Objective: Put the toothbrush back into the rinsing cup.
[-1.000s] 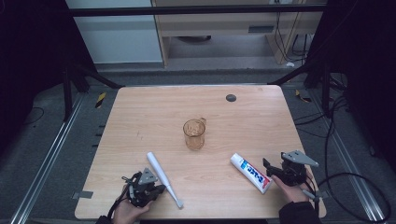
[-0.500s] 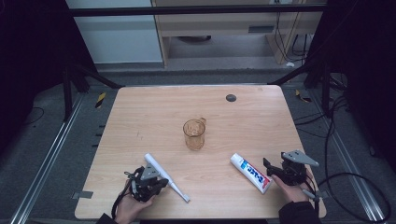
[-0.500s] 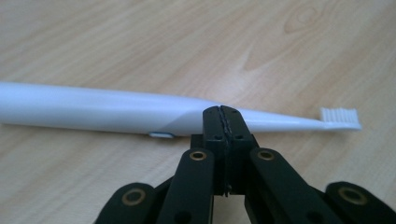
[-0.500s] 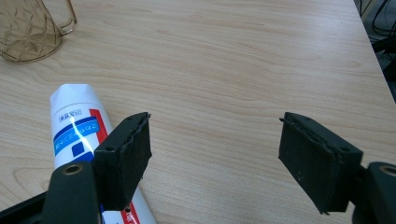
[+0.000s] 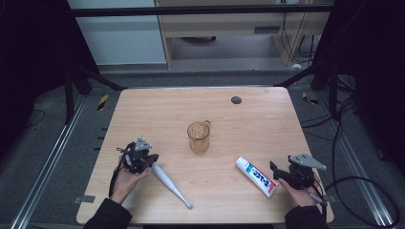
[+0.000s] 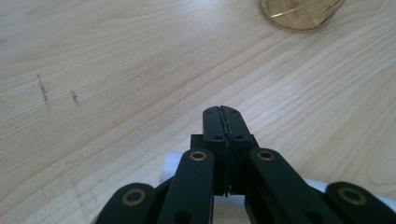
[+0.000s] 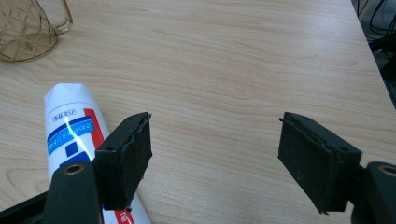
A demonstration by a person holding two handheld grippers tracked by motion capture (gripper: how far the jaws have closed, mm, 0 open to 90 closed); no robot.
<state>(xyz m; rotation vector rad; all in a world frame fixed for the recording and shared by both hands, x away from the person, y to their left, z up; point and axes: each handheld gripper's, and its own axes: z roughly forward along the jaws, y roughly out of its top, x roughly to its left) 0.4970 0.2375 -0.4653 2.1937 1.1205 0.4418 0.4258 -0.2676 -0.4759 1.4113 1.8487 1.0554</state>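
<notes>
Looks like a lab/test rig, not a home: a light wooden square table [image 5: 248, 119] stands inside a black metal frame [image 5: 200, 9] w/ aluminium floor rails [image 5: 47, 171]. Loose black cables [image 5: 344, 143] trail over grey carpet; a beige cabinet [image 5: 224, 28] sits behind.
</notes>
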